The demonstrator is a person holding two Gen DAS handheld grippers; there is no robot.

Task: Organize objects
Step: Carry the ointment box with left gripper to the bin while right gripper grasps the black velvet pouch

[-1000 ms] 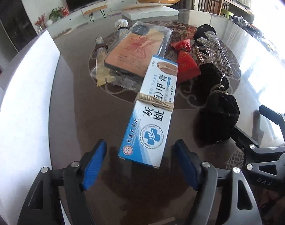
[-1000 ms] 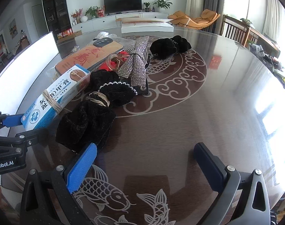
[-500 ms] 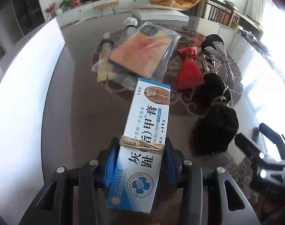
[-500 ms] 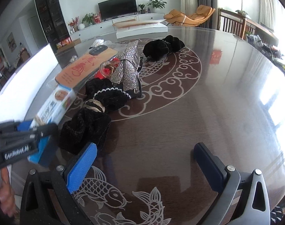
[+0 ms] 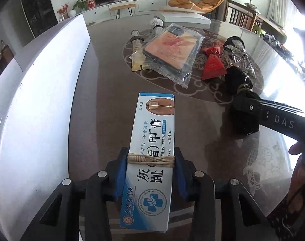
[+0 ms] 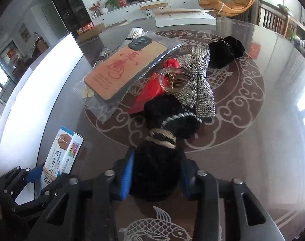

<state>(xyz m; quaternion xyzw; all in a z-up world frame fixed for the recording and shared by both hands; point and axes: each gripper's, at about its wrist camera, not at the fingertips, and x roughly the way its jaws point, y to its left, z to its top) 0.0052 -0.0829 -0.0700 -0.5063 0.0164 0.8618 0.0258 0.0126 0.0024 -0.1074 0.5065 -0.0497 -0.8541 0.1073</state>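
Note:
A blue and white nail cream box [image 5: 152,140], bound by a tan rubber band, lies lengthwise between the blue pads of my left gripper [image 5: 150,157]. The jaws are closing and the pads press on its sides. The same box [image 6: 60,154] appears at the lower left of the right wrist view. A black fuzzy bundle [image 6: 158,172] tied with a tan band sits on the dark table [image 6: 252,140]. My right gripper [image 6: 157,160] is closing on its near end, pads touching the fabric. In the left wrist view that bundle [image 5: 244,124] lies partly behind the right gripper's black finger [image 5: 250,106].
A bagged phone case [image 6: 124,68], a red pouch [image 5: 212,66], a clear hair clip [image 6: 170,78], a rhinestone bow [image 6: 198,86] and another black fuzzy piece [image 6: 224,50] crowd the table's patterned centre. A white panel [image 5: 32,100] runs along the left edge. Small bottles [image 5: 136,40] lie beyond the case.
Both grippers went from wide open to closed: the left moved onto the cream box and clamped it, and the right shifted left over the black bundle and closed on it.

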